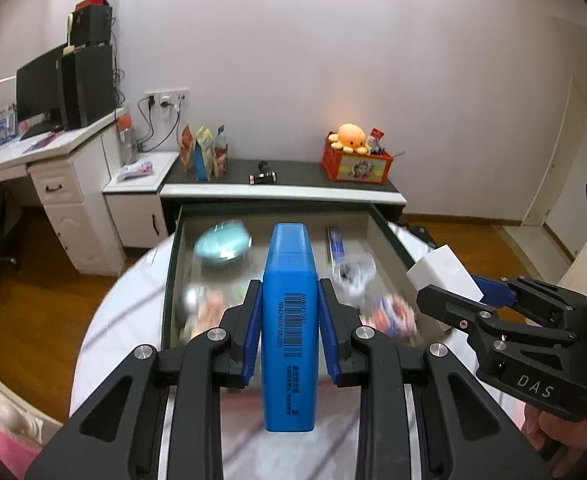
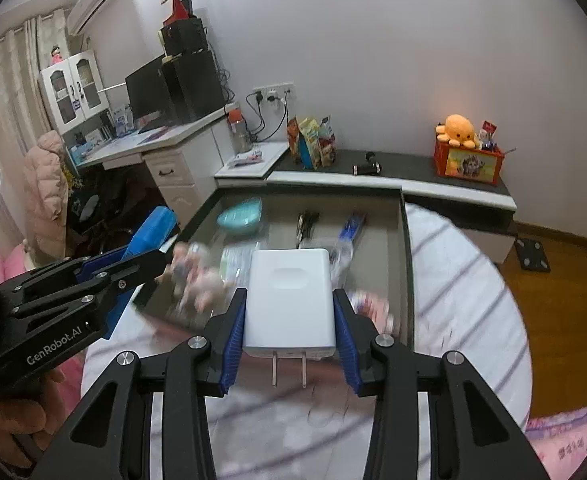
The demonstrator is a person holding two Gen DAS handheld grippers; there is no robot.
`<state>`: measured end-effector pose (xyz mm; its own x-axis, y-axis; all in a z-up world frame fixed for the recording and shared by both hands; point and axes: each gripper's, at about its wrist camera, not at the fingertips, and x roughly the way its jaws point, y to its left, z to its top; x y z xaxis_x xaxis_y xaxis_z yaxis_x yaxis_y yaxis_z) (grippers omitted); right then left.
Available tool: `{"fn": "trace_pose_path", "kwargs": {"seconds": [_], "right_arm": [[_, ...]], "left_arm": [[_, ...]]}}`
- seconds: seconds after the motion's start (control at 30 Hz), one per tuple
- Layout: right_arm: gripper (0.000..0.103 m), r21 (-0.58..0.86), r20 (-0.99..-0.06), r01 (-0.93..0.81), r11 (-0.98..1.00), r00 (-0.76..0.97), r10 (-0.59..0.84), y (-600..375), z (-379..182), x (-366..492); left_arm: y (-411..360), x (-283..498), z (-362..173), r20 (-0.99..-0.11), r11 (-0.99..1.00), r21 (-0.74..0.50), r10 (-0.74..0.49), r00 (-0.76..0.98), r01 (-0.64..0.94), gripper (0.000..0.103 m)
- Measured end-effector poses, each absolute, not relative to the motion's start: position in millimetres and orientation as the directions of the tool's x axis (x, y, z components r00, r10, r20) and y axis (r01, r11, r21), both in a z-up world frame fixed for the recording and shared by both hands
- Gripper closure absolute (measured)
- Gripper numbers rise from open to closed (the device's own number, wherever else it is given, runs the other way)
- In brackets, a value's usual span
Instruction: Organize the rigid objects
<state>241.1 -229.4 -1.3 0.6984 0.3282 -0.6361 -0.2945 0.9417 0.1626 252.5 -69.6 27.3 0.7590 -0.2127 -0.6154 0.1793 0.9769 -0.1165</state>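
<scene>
The blue highlighter (image 1: 289,320) is sitting clamped between the blue pads of the left gripper (image 1: 289,324), which is pressing on both of its long sides near mid-length. Its long axis is running straight ahead along the fingers, cap end pointing away toward the open drawer (image 1: 389,236), barcode face turned up. The white charger (image 2: 289,300) is sitting likewise between the pads of the right gripper (image 2: 289,320), squeezed on its two side faces, its two metal prongs pointing back toward the camera and its broad face turned up. Both are hovering over the near edge of the drawer, above a white round table (image 2: 465,280).

Below them the drawer contents are showing blurred: a teal oval case (image 1: 223,246) at the back left, a blue-and-white tube (image 1: 335,242) at the back right, a clear plastic piece and small colourful packets nearer. Behind the drawer, a dark cabinet top (image 1: 293,172) is carrying snack bags (image 1: 205,154), a small black object and an orange box (image 1: 355,166) with a plush octopus (image 1: 349,136).
</scene>
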Motion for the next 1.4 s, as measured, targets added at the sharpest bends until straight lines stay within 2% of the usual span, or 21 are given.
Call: {"fn": "trace_pose_path", "kwargs": {"seconds": [0.17, 0.43, 0.6, 0.67, 0.73, 0.77, 0.83, 0.87, 0.93, 1.0, 1.2, 1.4], "right_arm": [[0.061, 0.162, -0.646, -0.280, 0.946, 0.695, 0.317, -233, 0, 291], [0.061, 0.179, -0.717, -0.222, 0.959, 0.638, 0.281, -245, -36, 368], [0.061, 0.182, -0.757, -0.204, 0.962, 0.595, 0.270, -248, -58, 387], [0.061, 0.192, -0.762, -0.204, 0.960, 0.585, 0.277, -249, -63, 389], [0.056, 0.201, -0.766, -0.203, 0.958, 0.577, 0.283, -250, -65, 388], [0.053, 0.208, -0.766, -0.207, 0.956, 0.574, 0.291, -249, -66, 387], [0.031, 0.223, -0.758, -0.202, 0.954, 0.578, 0.300, -250, -63, 383], [0.024, 0.221, -0.755, -0.185, 0.958, 0.588, 0.288, -252, -61, 380], [0.013, 0.256, -0.734, -0.180, 0.950, 0.603, 0.312, -256, -55, 372], [0.000, 0.269, -0.728, -0.157, 0.950, 0.613, 0.307, -255, -50, 364], [0.000, 0.265, -0.690, -0.141, 0.954, 0.663, 0.290, -246, -28, 325], [0.000, 0.227, -0.655, -0.147, 0.963, 0.709, 0.262, -229, 3, 273]], "left_arm": [[-81, 306, 26, -0.628, 0.978, -0.117, -0.206, 0.750, 0.171, 0.076], [-99, 387, -10, -0.724, 0.976, -0.136, -0.215, 0.656, 0.170, 0.076], [-99, 406, -30, -0.765, 0.980, -0.136, -0.197, 0.613, 0.145, 0.075], [-98, 405, -32, -0.766, 0.981, -0.135, -0.192, 0.613, 0.139, 0.062], [-95, 399, -29, -0.760, 0.985, -0.122, -0.171, 0.627, 0.121, 0.031], [-93, 395, -27, -0.751, 0.987, -0.119, -0.162, 0.640, 0.111, 0.027], [-86, 385, -21, -0.738, 0.988, -0.121, -0.153, 0.657, 0.093, 0.021], [-81, 381, -18, -0.735, 0.989, -0.125, -0.148, 0.662, 0.082, 0.017], [-72, 370, -12, -0.721, 0.990, -0.128, -0.135, 0.680, 0.060, 0.005], [-64, 355, -2, -0.696, 0.992, -0.120, -0.116, 0.709, 0.044, 0.002], [-48, 307, 20, -0.645, 0.999, -0.039, -0.024, 0.764, -0.001, 0.000], [-36, 252, 41, -0.599, 1.000, -0.025, -0.001, 0.801, -0.018, 0.000]]}}
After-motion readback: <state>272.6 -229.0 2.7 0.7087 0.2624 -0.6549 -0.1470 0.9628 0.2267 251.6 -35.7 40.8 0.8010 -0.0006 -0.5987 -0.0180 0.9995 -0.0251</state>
